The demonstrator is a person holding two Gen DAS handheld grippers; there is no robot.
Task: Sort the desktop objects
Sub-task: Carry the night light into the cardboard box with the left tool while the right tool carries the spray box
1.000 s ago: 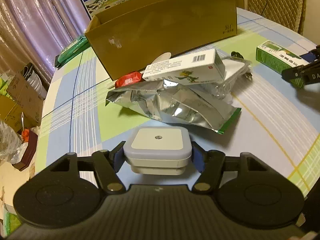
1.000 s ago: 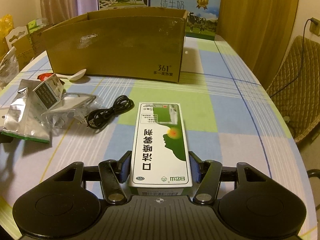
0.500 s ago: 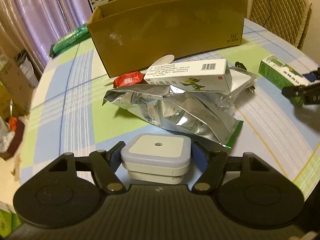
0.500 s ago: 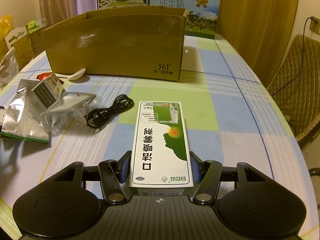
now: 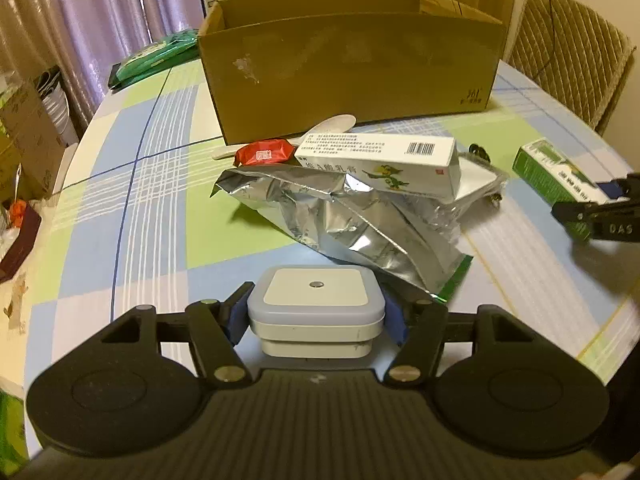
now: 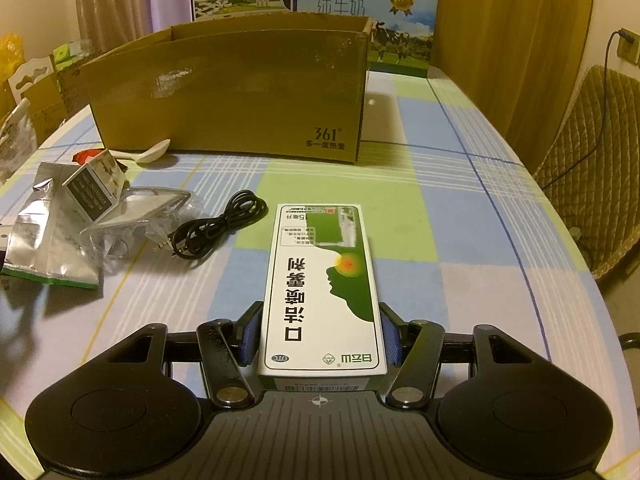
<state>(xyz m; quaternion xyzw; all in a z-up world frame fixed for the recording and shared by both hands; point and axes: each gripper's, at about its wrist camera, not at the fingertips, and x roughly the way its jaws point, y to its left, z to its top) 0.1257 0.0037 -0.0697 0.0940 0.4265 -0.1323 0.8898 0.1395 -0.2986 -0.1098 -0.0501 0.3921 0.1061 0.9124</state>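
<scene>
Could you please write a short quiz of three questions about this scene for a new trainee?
1. True or false: the left tongs are shut on the white square device.
2. What do the right tongs hold? A) black cable B) green and white medicine box C) white spoon
3. Fill in: the red snack packet lies in front of the ______ box.

Key: 1 true. 2 B. 3 cardboard.
</scene>
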